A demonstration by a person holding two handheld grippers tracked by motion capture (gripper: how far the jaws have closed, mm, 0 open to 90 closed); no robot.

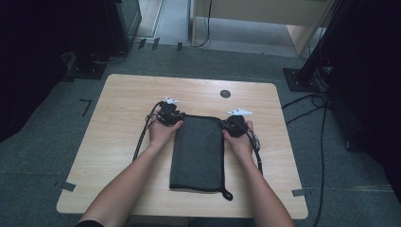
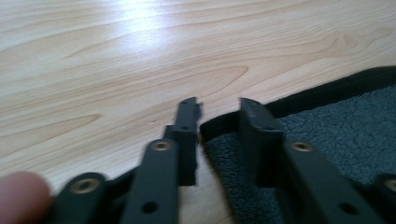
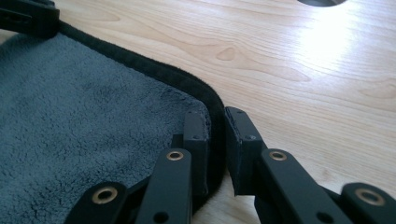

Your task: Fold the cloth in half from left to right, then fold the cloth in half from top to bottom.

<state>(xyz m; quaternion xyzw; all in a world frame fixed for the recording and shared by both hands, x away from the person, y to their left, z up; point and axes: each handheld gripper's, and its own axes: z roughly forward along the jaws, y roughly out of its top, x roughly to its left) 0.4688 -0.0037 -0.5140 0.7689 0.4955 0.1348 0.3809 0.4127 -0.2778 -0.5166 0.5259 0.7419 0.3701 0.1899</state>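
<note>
A dark grey fleece towel (image 1: 198, 151) with a black hem lies folded lengthwise on the wooden table (image 1: 127, 94). My left gripper (image 1: 178, 117) is at its far left corner. In the left gripper view the jaws (image 2: 218, 109) stand close around that corner of the towel (image 2: 327, 126), and the hem bunches between the pads. My right gripper (image 1: 224, 122) is at the far right corner. There its jaws (image 3: 215, 116) pinch the black hem of the towel (image 3: 84, 116) with almost no gap. The left gripper (image 3: 28, 18) shows at the top left of the right gripper view.
A round dark cable hole (image 1: 225, 93) sits in the table beyond the towel. A hanging loop (image 1: 228, 194) sticks out at the towel's near right corner. Cables (image 1: 307, 101) and dark stands lie on the grey carpet around the table.
</note>
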